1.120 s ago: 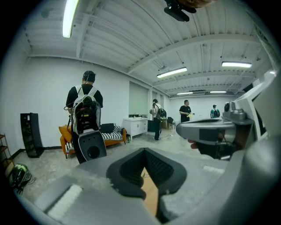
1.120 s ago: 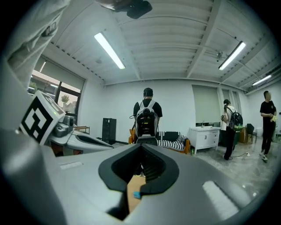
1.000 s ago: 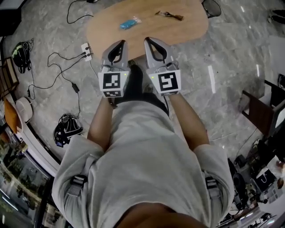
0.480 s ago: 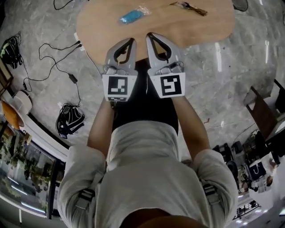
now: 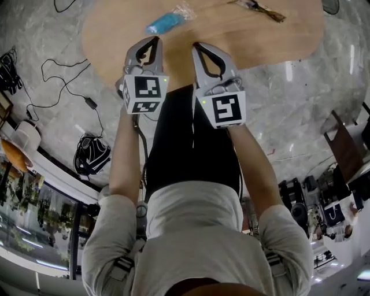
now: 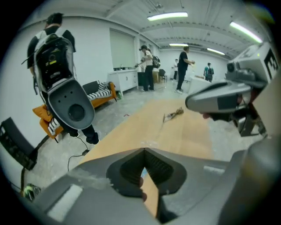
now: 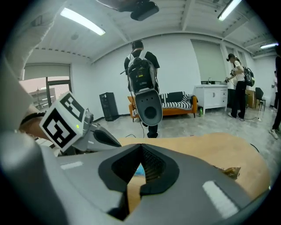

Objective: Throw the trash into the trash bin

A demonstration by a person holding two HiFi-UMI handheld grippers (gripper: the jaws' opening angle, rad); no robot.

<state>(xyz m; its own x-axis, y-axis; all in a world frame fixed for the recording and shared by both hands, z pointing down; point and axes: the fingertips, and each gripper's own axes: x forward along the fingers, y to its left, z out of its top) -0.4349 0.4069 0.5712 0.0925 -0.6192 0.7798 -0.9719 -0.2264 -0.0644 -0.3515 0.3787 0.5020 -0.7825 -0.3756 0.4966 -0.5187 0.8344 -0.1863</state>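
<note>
The left gripper (image 5: 151, 40) and the right gripper (image 5: 199, 46) hang side by side over the near edge of the oval table (image 5: 231, 40). Both pairs of jaws are pressed together with nothing between them, so I judge that no piece is picked yet.

2 pieces of trash lie on the table. The blue packet (image 5: 165, 23) is just beyond the left gripper. The brown wrapper (image 5: 260, 8) is well apart from it, toward the right end. The trash bin shows in no view, so the way to it cannot be judged.

The wood around both pieces is bare, which leaves free room to come from above. On the floor at the left lie cables (image 5: 63, 75) and a black bag (image 5: 89, 162), a risk for the feet.
</note>
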